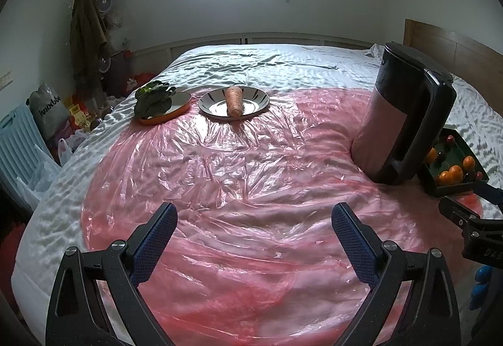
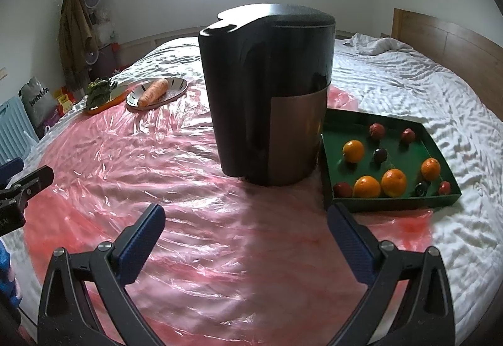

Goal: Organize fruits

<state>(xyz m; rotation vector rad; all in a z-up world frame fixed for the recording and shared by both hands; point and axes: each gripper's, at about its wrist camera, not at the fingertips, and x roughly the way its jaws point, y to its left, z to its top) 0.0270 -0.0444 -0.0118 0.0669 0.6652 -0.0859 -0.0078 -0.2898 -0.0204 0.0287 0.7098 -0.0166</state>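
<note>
A: Left tongs [image 1: 253,222], status?

B: Jaws spread wide, nothing btwn the blue pads, hovering over the crinkly pink plastic sheet [image 1: 239,157] on the white-quilted bed [image 1: 251,63]. Right tongs [image 2: 245,225] same: wide open, empty, above the pink sheet.

A: Fruit?

B: All in the shallow dark-green cardboard tray [image 2: 393,203], on the bed's right side, front edge on the pink sheet, rest on the quilt. Right view shows it properly: four round oranges [image 2: 393,182], plus small red fruits [image 2: 376,129] and a couple of small dark purple ones [image 2: 380,155], loose and mostly apart; two oranges at the front touch. Left view only gets a sliver of the tray [image 1: 452,189], mostly hidden behind the appliance.

A: Which appliance?

B: Tall black-and-copper cylindrical appliance [image 2: 267,94], upright on the pink sheet, just left of the tray, nearly touching it. Left view shows its side w/ a chunky black handle [image 1: 421,123]; right view doesn't show that handle.

A: Far side?

B: Round silver-and-black patterned plate [image 1: 234,102] w/ an orange carrot [image 1: 234,99] lying on it. Beside it, an orange-rimmed flat dish [image 1: 169,110] holding a dark leafy green vegetable [image 1: 154,97]. Both clearer in the left view; small and far-left in the right view.

A: Tongs see each other?

B: Yes, each view catches the other's black frame at its edge.
</note>
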